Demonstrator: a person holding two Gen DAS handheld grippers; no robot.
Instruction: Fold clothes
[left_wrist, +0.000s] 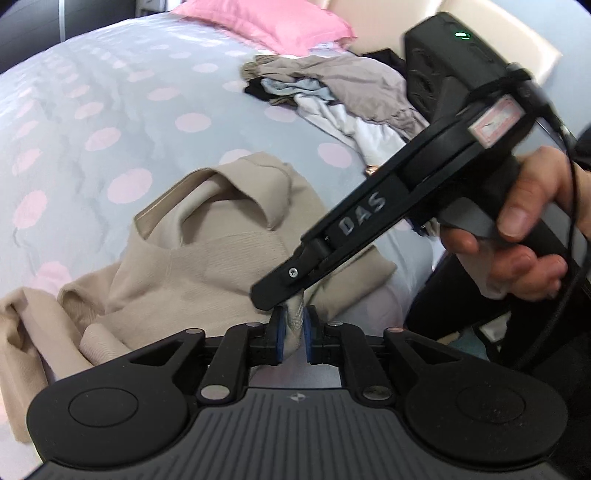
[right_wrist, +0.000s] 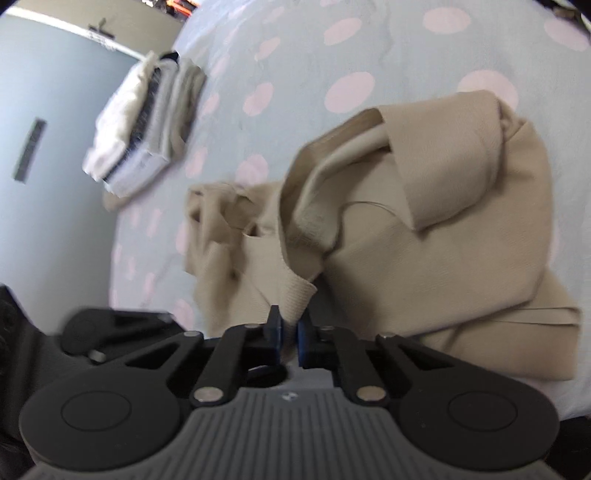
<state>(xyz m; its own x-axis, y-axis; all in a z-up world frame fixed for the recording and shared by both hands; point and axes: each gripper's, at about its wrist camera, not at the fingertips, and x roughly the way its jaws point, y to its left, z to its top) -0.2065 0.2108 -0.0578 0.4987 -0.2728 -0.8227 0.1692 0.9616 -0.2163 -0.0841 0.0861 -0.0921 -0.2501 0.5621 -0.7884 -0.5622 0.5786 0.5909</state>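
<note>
Gripping one ribbed edge of the beige collared top (left_wrist: 207, 258), the left gripper (left_wrist: 291, 332) has its 2 blue-padded fingers closed on the knit. The right gripper (left_wrist: 275, 299) pinches the same edge just beside it, jaws closed on fabric. The top lies partly bunched on the polka-dot bedspread (left_wrist: 92, 110), collar upward. A fold appears to be in hand; the next move calls for both edges carried together. Unsorted clothes (left_wrist: 332, 92) lie beyond.

One beige collared shirt (left_wrist: 207, 266) lies on one polka-dot bedspread (left_wrist: 92, 122). There are two grippers, left (left_wrist: 293, 332) and right (right_wrist: 290, 332), one pink pillow (left_wrist: 273, 18), one heap of unfolded clothes (left_wrist: 332, 88) and one folded stack (right_wrist: 144, 122).
</note>
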